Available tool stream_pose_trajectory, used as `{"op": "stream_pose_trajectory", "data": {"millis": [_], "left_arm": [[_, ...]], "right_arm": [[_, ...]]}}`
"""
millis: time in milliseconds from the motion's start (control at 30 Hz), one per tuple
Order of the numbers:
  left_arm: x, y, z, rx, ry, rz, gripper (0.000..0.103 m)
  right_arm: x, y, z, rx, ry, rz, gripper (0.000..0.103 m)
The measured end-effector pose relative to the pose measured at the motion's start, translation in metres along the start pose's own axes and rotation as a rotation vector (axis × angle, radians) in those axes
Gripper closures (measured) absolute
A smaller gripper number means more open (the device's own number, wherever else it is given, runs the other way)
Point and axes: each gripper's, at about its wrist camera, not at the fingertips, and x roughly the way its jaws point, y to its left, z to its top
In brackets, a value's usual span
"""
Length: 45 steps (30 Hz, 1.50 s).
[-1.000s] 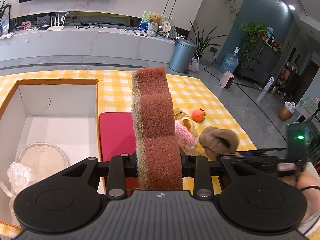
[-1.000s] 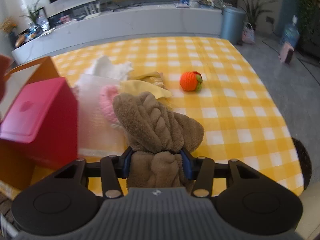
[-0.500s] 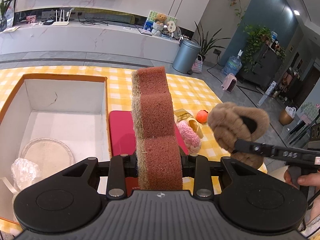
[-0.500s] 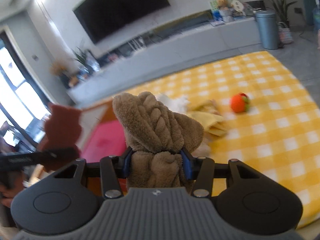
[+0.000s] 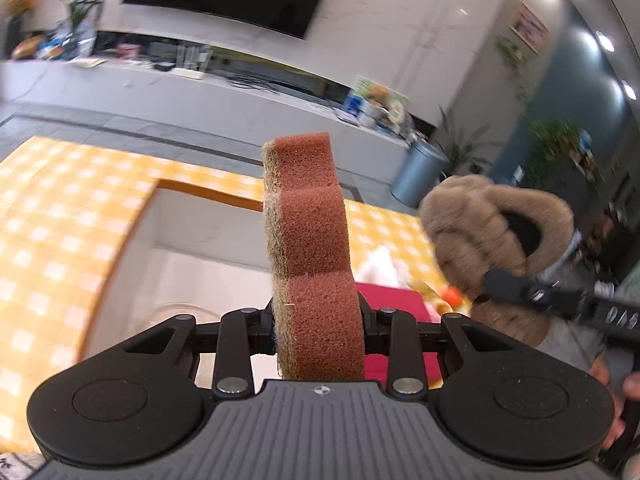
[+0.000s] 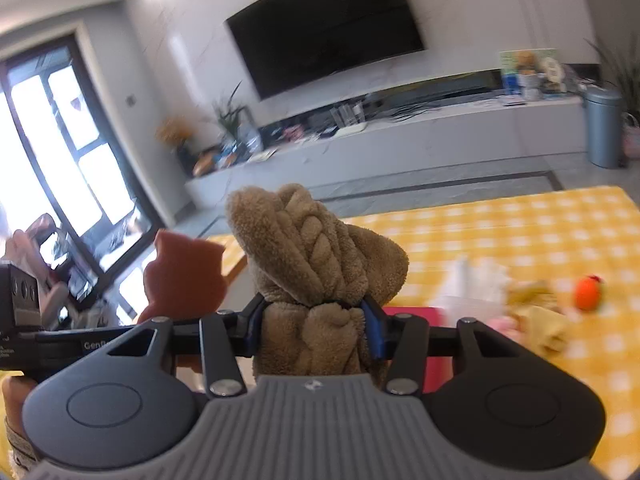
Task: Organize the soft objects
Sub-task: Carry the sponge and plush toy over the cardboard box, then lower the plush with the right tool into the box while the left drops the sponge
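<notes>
My left gripper [image 5: 318,322] is shut on a brown wavy sponge [image 5: 310,240] and holds it upright above the white box with an orange rim [image 5: 208,194]. My right gripper [image 6: 314,324] is shut on a tan fluffy slipper [image 6: 316,252], lifted off the table. The slipper [image 5: 496,236] and the right gripper also show at the right of the left wrist view. The sponge [image 6: 184,276] shows at the left of the right wrist view.
A red box [image 5: 390,300] stands beside the white box. On the yellow checked tablecloth [image 6: 520,236] lie an orange ball [image 6: 588,292], a yellow cloth [image 6: 540,320], a pink item and white cloth [image 6: 472,284]. The view is motion-blurred.
Both grippers have risen and swung left. The slipper has been lifted off the table and now hangs close to the sponge, over the boxes.
</notes>
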Motion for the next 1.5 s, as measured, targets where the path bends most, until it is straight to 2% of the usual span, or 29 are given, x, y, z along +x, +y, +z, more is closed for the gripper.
{"op": "stream_pose_trajectory", "data": {"millis": [200, 300, 367, 533, 733, 833, 900, 967, 1000, 1233, 1333, 1433, 1500], "left_arm": [[-0.009, 0.037, 0.007, -0.103, -0.037, 0.023, 0.066], [-0.005, 0.046, 0.008, -0.142, -0.041, 0.075, 0.066], [-0.002, 0.051, 0.008, -0.131, -0.042, 0.084, 0.066], [0.007, 0.069, 0.008, -0.187, -0.009, 0.074, 0.066], [0.007, 0.084, 0.005, -0.204, 0.004, 0.070, 0.066], [0.007, 0.084, 0.005, -0.207, 0.008, 0.058, 0.066], [0.009, 0.084, 0.005, -0.204, 0.021, 0.056, 0.066], [0.012, 0.083, 0.004, -0.205, 0.032, 0.059, 0.066], [0.014, 0.083, 0.004, -0.208, 0.037, 0.061, 0.066], [0.028, 0.076, 0.002, -0.179, 0.051, 0.051, 0.066], [0.039, 0.069, 0.002, -0.153, 0.066, 0.036, 0.066], [0.057, 0.064, 0.000, -0.152, 0.114, 0.004, 0.066], [0.069, 0.060, -0.003, -0.147, 0.149, 0.019, 0.066]], "right_arm": [[0.086, 0.072, -0.022, -0.130, 0.170, -0.066, 0.054], [0.122, 0.101, -0.047, -0.283, 0.228, -0.216, 0.054], [0.136, 0.110, -0.064, -0.353, 0.248, -0.266, 0.054], [0.169, 0.109, -0.087, -0.348, 0.396, -0.285, 0.054], [0.169, 0.109, -0.089, -0.375, 0.408, -0.332, 0.053], [0.164, 0.108, -0.086, -0.378, 0.396, -0.332, 0.045], [0.155, 0.105, -0.082, -0.371, 0.381, -0.315, 0.025], [0.151, 0.109, -0.080, -0.361, 0.379, -0.253, 0.004], [0.148, 0.111, -0.079, -0.363, 0.360, -0.234, 0.004], [0.125, 0.103, -0.063, -0.405, 0.265, -0.258, 0.004], [0.111, 0.088, -0.050, -0.364, 0.206, -0.286, 0.003], [0.108, 0.070, -0.040, -0.314, 0.167, -0.297, 0.003], [0.113, 0.060, -0.034, -0.281, 0.146, -0.301, 0.003]]}}
